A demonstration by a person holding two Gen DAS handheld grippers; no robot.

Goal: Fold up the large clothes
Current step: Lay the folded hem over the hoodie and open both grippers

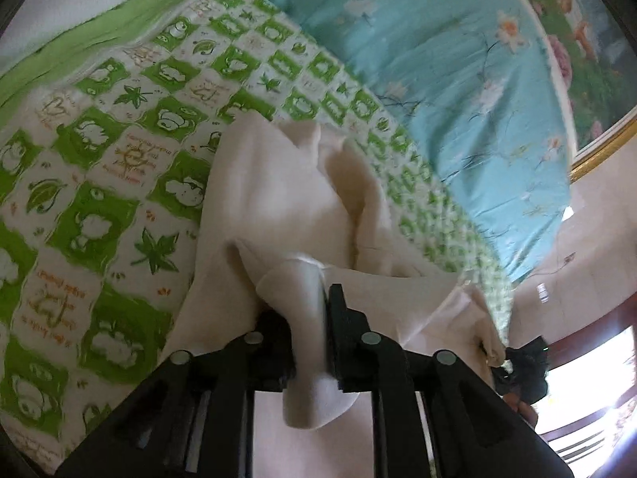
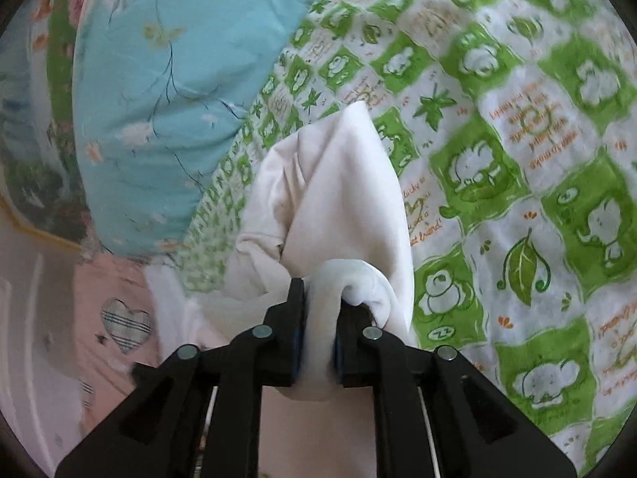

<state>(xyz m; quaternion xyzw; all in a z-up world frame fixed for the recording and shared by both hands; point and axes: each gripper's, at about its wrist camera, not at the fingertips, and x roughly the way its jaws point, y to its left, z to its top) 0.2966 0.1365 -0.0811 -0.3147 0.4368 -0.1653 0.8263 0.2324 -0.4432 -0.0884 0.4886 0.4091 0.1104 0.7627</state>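
Observation:
A cream-white garment (image 1: 278, 183) hangs lifted over the bed, bunched and draped. My left gripper (image 1: 314, 302) is shut on a thick fold of it, with cloth poking out between the jaws. In the right wrist view the same white garment (image 2: 338, 183) drapes down toward the bed, and my right gripper (image 2: 320, 306) is shut on another rolled edge of it. The right gripper also shows in the left wrist view (image 1: 521, 362) at the far right, holding the cloth's other corner.
The bed has a green and white checked cartoon sheet (image 1: 99, 167) (image 2: 517, 159). A blue floral quilt (image 1: 438, 79) (image 2: 159, 99) lies piled at the bed's far side. A framed flower painting (image 1: 589, 79) hangs on the wall. A pink cloth with a heart patch (image 2: 125, 328) lies lower left.

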